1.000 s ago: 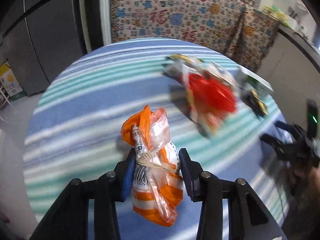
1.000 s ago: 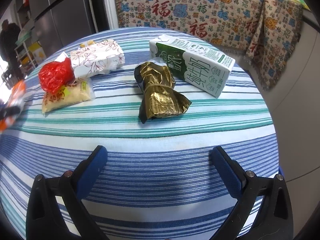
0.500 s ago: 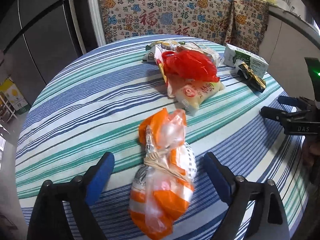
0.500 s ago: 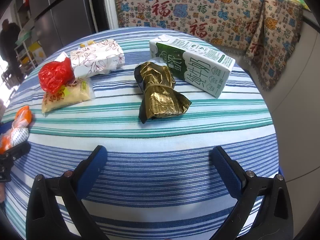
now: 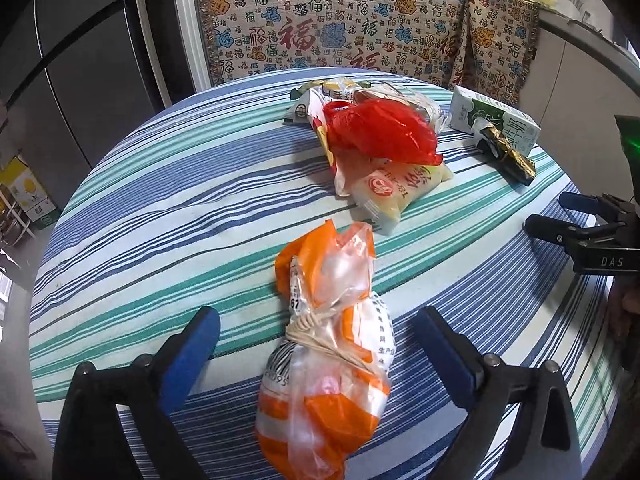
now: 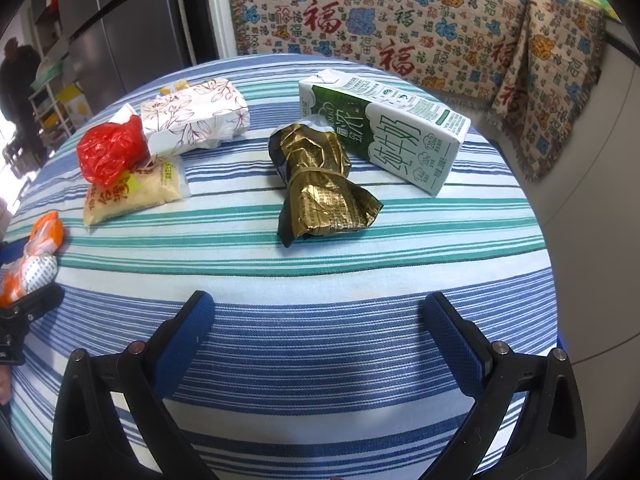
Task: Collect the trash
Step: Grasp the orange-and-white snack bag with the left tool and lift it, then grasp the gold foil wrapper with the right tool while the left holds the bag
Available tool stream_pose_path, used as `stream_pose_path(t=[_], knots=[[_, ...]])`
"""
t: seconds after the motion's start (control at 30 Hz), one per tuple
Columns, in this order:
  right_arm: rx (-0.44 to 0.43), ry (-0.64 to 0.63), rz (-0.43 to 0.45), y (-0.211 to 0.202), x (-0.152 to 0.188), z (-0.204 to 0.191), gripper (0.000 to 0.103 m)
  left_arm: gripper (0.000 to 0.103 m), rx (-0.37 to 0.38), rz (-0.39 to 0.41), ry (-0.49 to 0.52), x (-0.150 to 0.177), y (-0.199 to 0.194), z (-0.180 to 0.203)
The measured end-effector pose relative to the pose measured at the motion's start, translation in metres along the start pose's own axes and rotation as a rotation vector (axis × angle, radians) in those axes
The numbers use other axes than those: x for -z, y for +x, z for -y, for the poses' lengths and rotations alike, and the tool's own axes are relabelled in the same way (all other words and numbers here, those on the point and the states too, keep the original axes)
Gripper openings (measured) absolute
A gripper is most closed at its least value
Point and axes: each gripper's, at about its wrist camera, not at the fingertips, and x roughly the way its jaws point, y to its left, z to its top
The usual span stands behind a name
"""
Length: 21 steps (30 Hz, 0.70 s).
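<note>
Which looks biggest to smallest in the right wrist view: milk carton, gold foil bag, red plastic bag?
1. milk carton
2. gold foil bag, only slightly smaller, and nearer the camera, so this order is unsure
3. red plastic bag, clearly smallest

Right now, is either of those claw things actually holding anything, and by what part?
Nothing is held. The left gripper is open, its pads clear of the orange bag lying between them. The right gripper is open over bare tablecloth.
</note>
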Motion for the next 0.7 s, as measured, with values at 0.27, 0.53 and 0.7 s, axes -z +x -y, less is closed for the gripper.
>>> stream_pose_path(t=[0.27, 0.53, 0.7], knots=[[0.000, -0.001, 0.001, 0.0009, -0.0005, -0.0006, 0.103, 0.101, 0.000, 0.000, -0.001, 0.0002, 0.0001, 0.0003], [0.001, 0.000, 0.002, 0.0015, -0.0009, -0.0009, 0.103, 0.101, 0.000, 0.000, -0.002, 0.0004, 0.0001, 0.0004], [0.001, 0.000, 0.002, 0.0011, -0.0006, -0.0009, 0.103, 0.101, 0.000, 0.000, -0.003, 0.0006, 0.0001, 0.0007]])
